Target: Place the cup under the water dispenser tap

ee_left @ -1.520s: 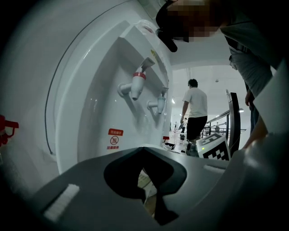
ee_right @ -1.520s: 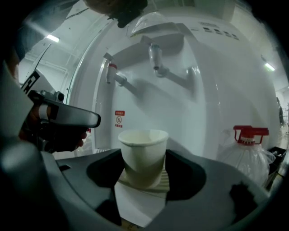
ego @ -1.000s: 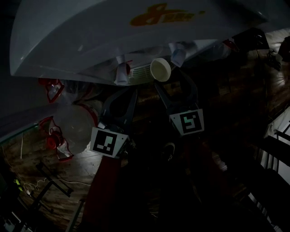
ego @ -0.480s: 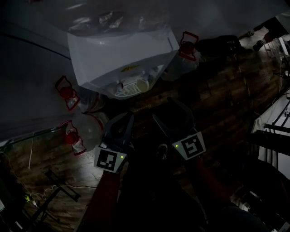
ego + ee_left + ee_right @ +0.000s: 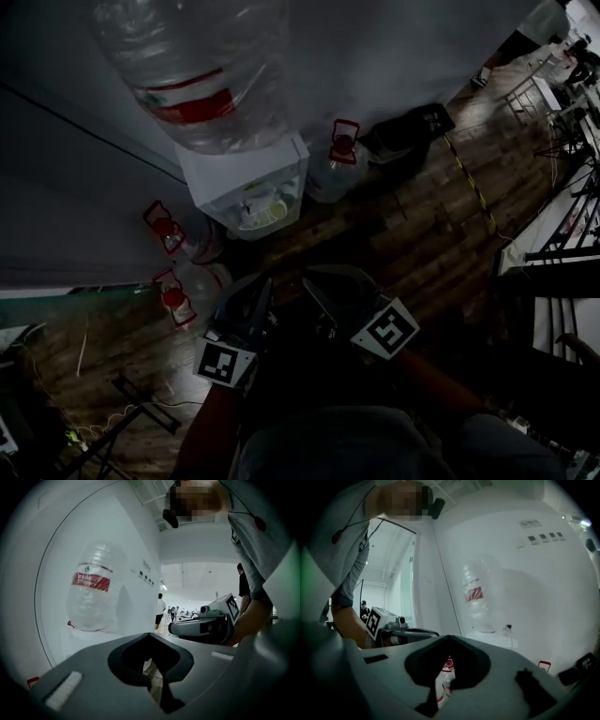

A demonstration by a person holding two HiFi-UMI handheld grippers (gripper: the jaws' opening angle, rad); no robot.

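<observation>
Withdrawn since earlier frame: left gripper (image 5: 255,292), right gripper (image 5: 313,283), jaws closed, empty. Cup (image 5: 276,209) was left at water dispenser (image 5: 228,178); judged light, crushable; gentle mid-wall grip advised.

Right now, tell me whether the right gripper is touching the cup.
Apart. In the head view the cup sits under the dispenser taps. The right gripper hangs well short of it, with wooden floor showing between them.

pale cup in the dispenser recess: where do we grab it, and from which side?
Grip the pale round cup across its side wall, just below the rim, coming in level from the front. It seems to stand upright in the recess of the white water dispenser, with the dispenser's body above, behind and beside it, so only the front looks free. The dim view leaves the details unsure.
</observation>
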